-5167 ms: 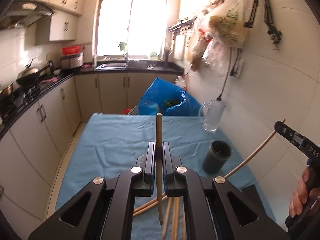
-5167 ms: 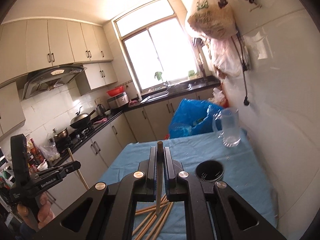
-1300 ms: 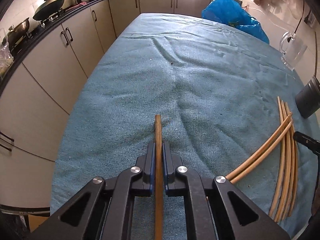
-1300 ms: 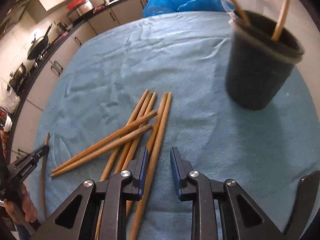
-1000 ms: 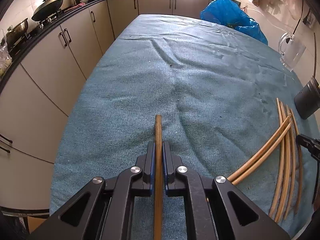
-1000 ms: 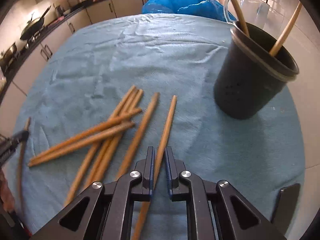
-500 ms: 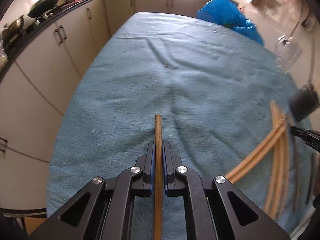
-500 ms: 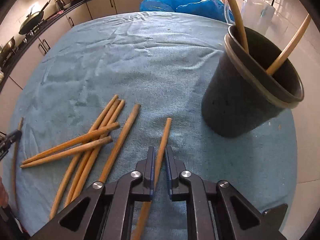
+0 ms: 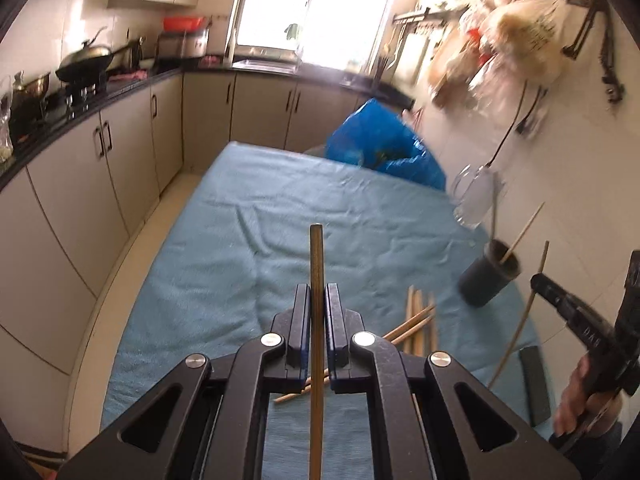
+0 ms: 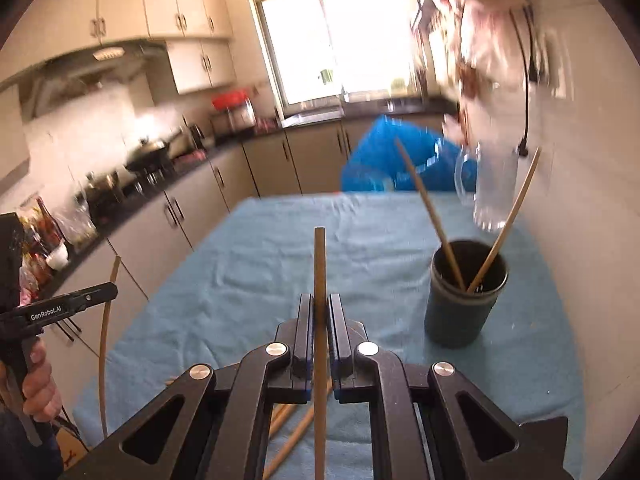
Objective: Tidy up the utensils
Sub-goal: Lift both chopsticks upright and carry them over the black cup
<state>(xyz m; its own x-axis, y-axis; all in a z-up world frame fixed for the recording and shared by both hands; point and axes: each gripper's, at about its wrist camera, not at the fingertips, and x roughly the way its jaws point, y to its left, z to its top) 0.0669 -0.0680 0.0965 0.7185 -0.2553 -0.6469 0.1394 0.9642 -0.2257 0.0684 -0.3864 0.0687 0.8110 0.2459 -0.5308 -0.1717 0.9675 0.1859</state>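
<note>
Each of your grippers, left (image 9: pixel 317 304) and right (image 10: pixel 319 316), has its jaws clamped on one slim wooden chopstick (image 9: pixel 316 320). Carry both above the dark round cup (image 10: pixel 464 296) on the blue-clothed desk (image 10: pixel 260 264), tip them upright, then release inside its rim

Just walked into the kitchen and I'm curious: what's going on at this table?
A person is tidying chopsticks with hand-held tongs. The left tongs are shut on one chopstick, the right tongs on another chopstick, both held above the blue cloth. Two already stand in the dark cup; several loose chopsticks lie beside it.
</note>
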